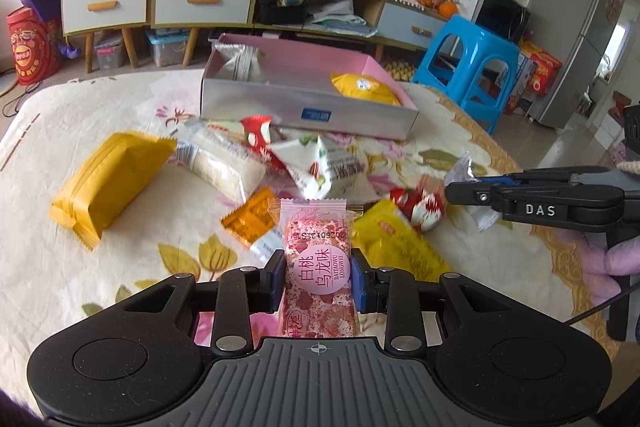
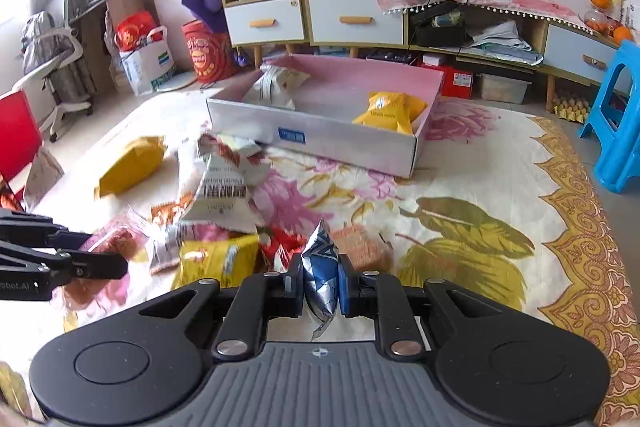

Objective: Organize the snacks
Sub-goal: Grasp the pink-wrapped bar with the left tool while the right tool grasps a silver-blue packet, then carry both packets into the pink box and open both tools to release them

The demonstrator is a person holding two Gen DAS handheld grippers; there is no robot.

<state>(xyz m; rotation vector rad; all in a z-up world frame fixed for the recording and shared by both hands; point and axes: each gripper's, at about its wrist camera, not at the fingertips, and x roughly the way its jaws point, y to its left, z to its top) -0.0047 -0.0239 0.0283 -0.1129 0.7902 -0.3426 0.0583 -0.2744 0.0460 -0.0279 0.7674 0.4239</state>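
My left gripper (image 1: 319,277) is shut on a pink snack bar (image 1: 318,259) with a round pink label, held upright above the flowered tablecloth. My right gripper (image 2: 320,285) is shut on a small silver and blue packet (image 2: 320,267); in the left wrist view it reaches in from the right (image 1: 460,189), holding that silver packet (image 1: 466,167). Loose snacks lie between the grippers and the box: a big yellow pack (image 1: 108,183), a white pack (image 1: 224,163), a white and green bag (image 1: 328,167). The open box (image 1: 308,111) with a pink inside holds a yellow bag (image 1: 366,89) and a white bag (image 1: 238,61).
A blue plastic stool (image 1: 468,67) stands right of the table. Wooden cabinets with drawers (image 2: 352,19) line the far wall. A red chair (image 2: 18,135) stands at the left in the right wrist view. A gloved hand (image 1: 624,259) holds the right gripper.
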